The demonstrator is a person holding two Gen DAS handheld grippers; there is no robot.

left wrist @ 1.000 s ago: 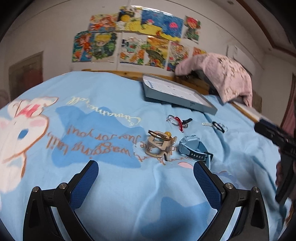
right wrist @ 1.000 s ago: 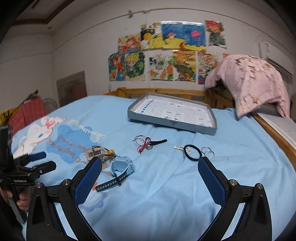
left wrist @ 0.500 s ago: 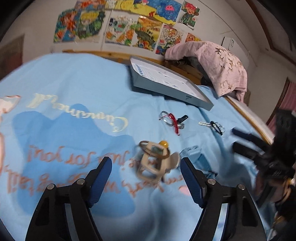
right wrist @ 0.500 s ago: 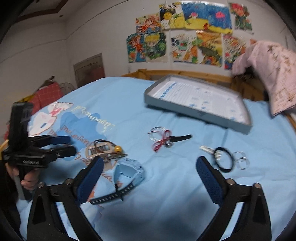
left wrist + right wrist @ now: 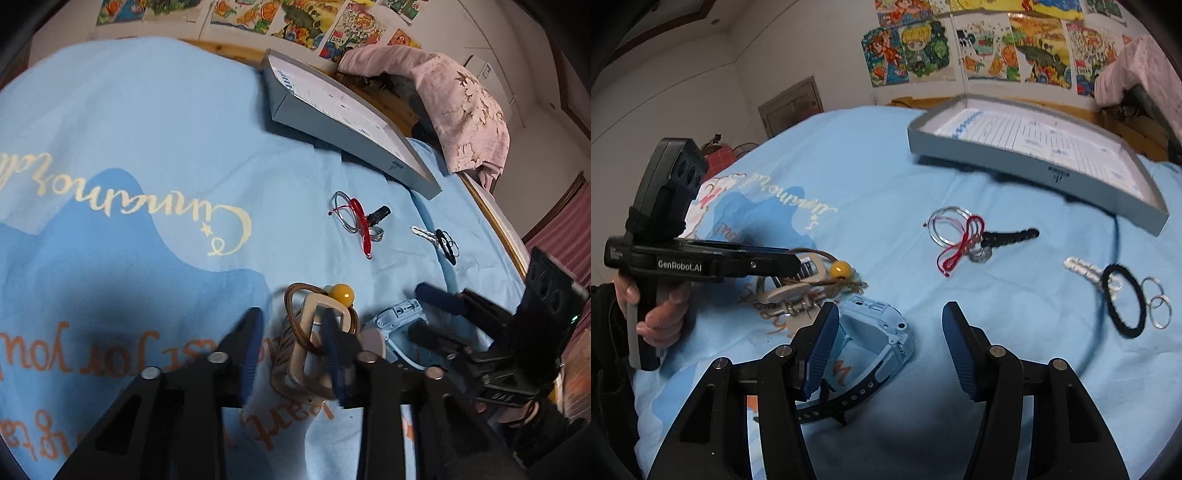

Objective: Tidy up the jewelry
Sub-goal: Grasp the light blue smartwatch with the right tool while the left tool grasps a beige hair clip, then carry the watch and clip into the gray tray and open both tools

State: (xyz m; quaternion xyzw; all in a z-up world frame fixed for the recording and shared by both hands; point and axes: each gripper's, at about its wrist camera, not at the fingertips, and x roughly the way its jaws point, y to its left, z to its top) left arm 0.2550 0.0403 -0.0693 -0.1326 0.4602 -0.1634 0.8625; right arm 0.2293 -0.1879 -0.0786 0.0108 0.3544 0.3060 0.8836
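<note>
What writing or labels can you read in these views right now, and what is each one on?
"GenRobot.AI": on the side of the left gripper, in the right wrist view.
"2024", faint: on a wall poster.
Cream cursive word and orange "for you": printed on the blue bedsheet, upside down; the cursive is not legible.
Print lining the grey tray and its small side mark: too small to read.
Light blue watch: no readable text.
</note>
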